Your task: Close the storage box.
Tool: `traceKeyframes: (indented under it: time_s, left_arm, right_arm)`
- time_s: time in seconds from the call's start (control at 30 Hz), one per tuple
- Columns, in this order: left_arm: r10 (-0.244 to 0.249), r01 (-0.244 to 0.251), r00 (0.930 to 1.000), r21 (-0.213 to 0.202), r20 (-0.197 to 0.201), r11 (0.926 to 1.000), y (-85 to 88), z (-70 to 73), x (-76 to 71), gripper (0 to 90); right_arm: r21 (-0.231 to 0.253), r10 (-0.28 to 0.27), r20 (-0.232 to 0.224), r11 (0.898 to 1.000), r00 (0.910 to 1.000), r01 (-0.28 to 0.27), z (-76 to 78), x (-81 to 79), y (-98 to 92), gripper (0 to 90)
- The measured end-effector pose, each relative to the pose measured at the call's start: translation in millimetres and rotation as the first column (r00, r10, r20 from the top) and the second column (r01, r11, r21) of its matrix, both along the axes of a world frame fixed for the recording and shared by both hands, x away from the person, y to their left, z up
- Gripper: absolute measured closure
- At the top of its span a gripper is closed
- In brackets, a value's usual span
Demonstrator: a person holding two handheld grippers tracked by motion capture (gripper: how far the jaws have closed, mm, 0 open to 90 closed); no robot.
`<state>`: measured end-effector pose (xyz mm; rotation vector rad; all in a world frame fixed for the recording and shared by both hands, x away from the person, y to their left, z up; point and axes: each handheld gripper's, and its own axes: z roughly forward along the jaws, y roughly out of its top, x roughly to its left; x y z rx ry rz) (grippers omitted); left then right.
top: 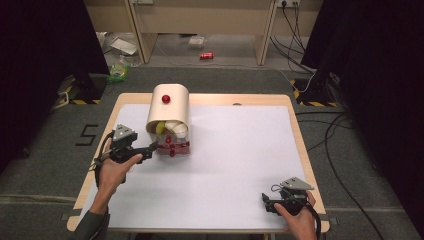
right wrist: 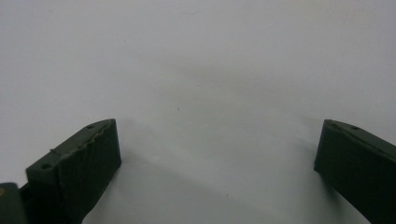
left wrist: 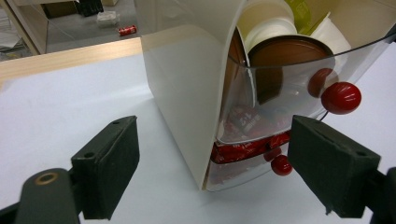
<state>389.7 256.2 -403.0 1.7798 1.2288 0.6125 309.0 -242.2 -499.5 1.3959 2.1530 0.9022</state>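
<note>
My left gripper (top: 150,148) has its jaws spread wide with nothing clamped, and the cream bread box (top: 168,112) stands just ahead of them on the desk (top: 240,165). Its clear roll-front's red knob (left wrist: 341,97) sits just above my right-hand jaw. I judge I'm lining up to work that front; next I must close on the knob. My right gripper (top: 266,201) rests far aside, jaws open over bare desk.
</note>
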Motion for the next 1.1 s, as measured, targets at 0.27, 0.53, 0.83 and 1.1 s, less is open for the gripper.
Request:
traceKeyframes:
  time_s: [0.27,0.53,0.83,1.1]
  left_arm:
    - [-0.010,0.010,0.9999,-0.001,-0.003,0.9999,2.6,0.5,-5.7,16.6]
    - [-0.006,0.006,1.0000,-0.006,0.000,1.0000,6.0,2.1,-9.6,16.6]
    - [0.000,0.000,1.0000,-0.016,-0.005,0.9999,11.3,0.0,-14.7,16.6]
    - [0.002,-0.002,1.0000,-0.009,-0.009,1.0000,17.0,-3.1,-18.3,16.5]
  right_arm:
    - [0.001,0.001,0.000,1.000,1.0000,-0.001,0.0,0.0,-0.1,0.7]
    - [0.001,0.001,0.000,1.000,1.0000,-0.001,0.0,0.0,-0.1,0.7]
    - [0.001,0.002,0.001,1.000,1.0000,-0.002,-0.1,0.0,-0.2,0.6]
    - [0.001,0.002,0.000,1.000,1.0000,-0.002,0.0,0.1,-0.1,0.6]
